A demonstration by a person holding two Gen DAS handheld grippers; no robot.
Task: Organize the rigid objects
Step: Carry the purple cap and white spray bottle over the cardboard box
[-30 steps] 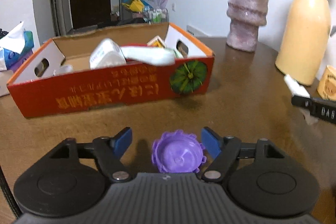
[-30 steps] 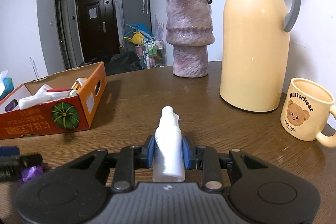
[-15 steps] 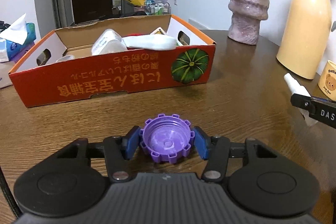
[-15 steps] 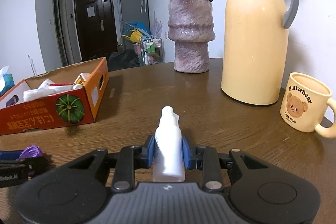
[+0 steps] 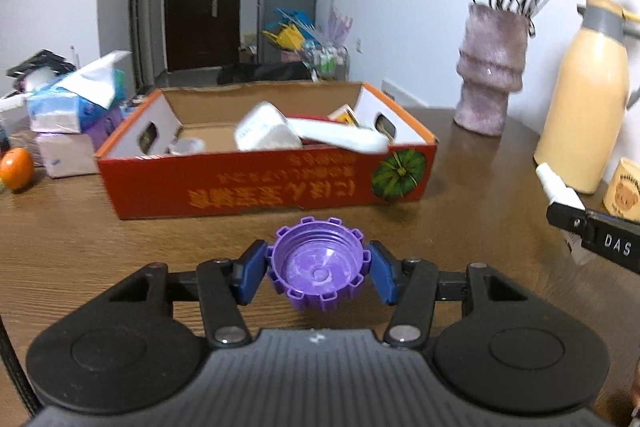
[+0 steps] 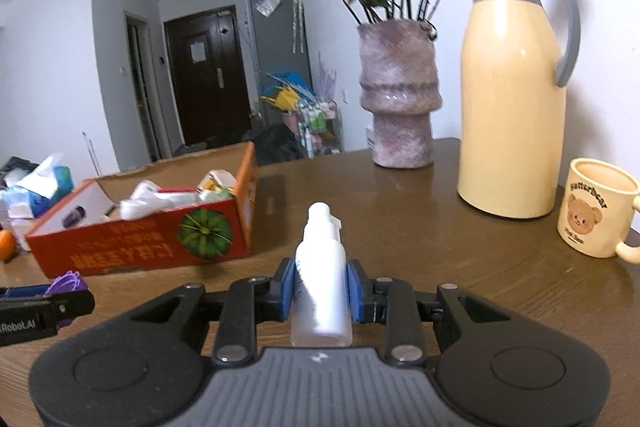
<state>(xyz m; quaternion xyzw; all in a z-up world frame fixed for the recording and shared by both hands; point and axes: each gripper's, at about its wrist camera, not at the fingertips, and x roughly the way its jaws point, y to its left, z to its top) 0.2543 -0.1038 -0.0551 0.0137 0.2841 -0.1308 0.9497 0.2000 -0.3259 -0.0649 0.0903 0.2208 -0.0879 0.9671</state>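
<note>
Both tools loaded | left tool [image 5: 318, 267] now clamps purple cap [image 5: 319, 267], lifted | right tool [image 6: 320, 291] grips white bottle [image 6: 321, 279]

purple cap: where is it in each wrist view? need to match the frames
Left wrist: the purple cap sits bottom centre, open side up, clamped between the left gripper pads.
Right wrist: the cap shows at the far left edge, mostly hidden behind the left gripper's fingers.
Shared landmark: the orange cardboard box with the green pumpkin print.
</note>
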